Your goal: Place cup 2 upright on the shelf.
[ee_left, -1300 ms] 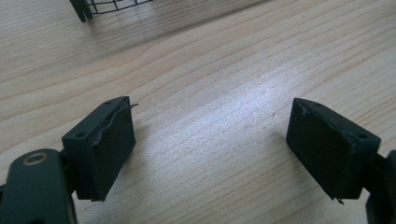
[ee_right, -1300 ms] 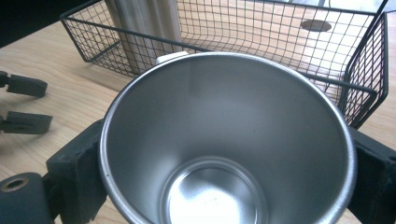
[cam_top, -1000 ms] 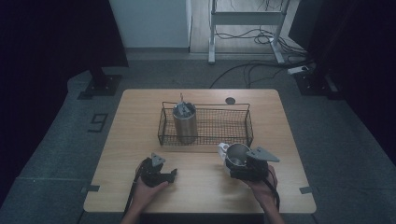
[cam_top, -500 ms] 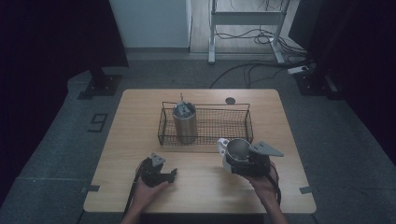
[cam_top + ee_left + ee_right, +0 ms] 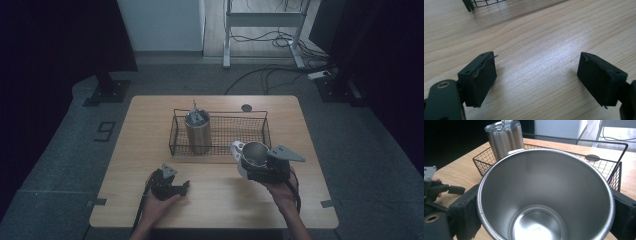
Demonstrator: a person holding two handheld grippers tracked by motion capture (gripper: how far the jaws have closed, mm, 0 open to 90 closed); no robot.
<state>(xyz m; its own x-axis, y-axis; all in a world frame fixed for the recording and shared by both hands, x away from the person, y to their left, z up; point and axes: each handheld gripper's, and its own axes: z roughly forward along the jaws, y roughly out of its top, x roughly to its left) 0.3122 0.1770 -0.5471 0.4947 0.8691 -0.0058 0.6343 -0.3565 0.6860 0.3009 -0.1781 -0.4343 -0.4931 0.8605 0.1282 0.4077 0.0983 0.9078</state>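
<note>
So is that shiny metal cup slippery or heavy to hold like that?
Probably slippery: the cup has smooth polished steel walls, so the right gripper clamps it from both sides. It looks empty and thin-walled, so likely light. It is stiff and should not dent easily.

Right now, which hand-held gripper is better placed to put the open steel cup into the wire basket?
Right. The right hand-held gripper already clamps the steel cup beside the wire basket. The left hand-held gripper holds nothing, low over bare table.
</note>
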